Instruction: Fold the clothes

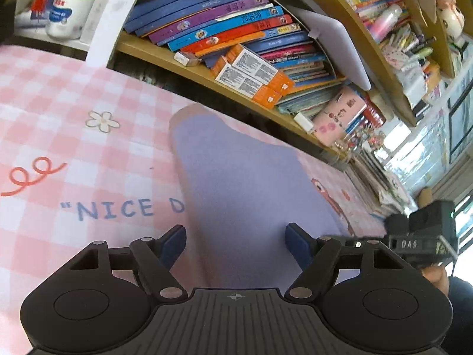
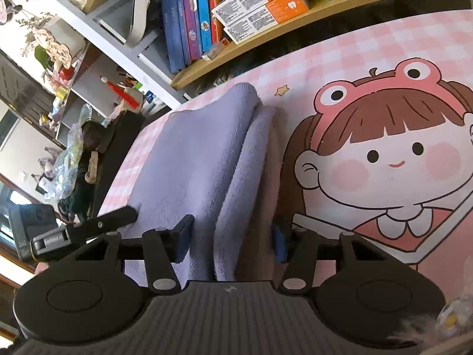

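The lilac towel [image 2: 204, 159] lies folded in layers on the pink checked worktop [image 1: 59, 136]. Left tongs [image 1: 235, 244] and right tongs [image 2: 233, 239] stand wide over it, holding nothing. Either another fold comes next, or folding is complete.

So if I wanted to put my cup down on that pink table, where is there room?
Left of the purple cloth, the checked mat around the "NICE D" lettering lies bare. Right of the cloth, the cartoon girl print is free. The bookshelf behind is crammed.

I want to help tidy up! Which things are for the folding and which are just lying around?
For folding: the purple cloth, left gripper, right gripper.

Just lying around: books, orange boxes, white jar, pink checked mat.
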`<state>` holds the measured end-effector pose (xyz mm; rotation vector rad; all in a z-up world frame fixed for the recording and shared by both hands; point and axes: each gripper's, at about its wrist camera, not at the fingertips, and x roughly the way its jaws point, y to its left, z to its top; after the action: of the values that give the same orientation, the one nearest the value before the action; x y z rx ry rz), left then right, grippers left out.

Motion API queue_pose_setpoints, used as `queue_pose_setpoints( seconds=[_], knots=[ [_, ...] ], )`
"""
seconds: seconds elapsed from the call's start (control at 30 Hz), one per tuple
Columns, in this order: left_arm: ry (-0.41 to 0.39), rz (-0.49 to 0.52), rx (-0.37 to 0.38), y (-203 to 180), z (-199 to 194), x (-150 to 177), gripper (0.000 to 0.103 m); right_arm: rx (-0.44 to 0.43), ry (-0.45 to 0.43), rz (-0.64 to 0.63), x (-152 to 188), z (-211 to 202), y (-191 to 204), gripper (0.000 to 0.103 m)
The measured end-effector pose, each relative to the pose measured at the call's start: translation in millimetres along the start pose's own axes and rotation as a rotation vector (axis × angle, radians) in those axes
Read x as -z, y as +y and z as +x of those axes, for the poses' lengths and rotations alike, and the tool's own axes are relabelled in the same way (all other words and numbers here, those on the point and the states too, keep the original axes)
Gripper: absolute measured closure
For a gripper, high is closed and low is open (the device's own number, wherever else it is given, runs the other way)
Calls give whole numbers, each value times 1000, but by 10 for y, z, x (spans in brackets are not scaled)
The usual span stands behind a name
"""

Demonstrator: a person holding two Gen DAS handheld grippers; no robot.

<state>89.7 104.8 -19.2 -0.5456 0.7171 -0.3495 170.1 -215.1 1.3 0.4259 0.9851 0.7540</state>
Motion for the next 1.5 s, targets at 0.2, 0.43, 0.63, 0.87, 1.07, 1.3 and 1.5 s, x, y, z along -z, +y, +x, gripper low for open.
queue_pose_setpoints(
  seconds=[0.2,0.43,0.63,0.87,1.07,1.3,1.5],
  knots=[
    [-16,76,-48,-216,-19,6,47,37,-58,-131,71,-96,199,77],
    [24,104,-29,-221,-32,22,43,49,-49,-154,152,-205,220,68],
    [39,65,6,-152,10,34,35,30,4,-52,104,-182,80,43],
    [22,65,-7,-209,13,81,42,-23,16,-17,115,-51,49,65],
    [7,154,8,-505,-88,130,47,38,-60,-186,225,-324,290,74],
    [60,94,26,-361,0,140,38,32,-37,-94,249,-347,86,65],
    [55,58,45,-282,2,135,35,21,-23,-42,191,-278,-12,54]
  ],
)
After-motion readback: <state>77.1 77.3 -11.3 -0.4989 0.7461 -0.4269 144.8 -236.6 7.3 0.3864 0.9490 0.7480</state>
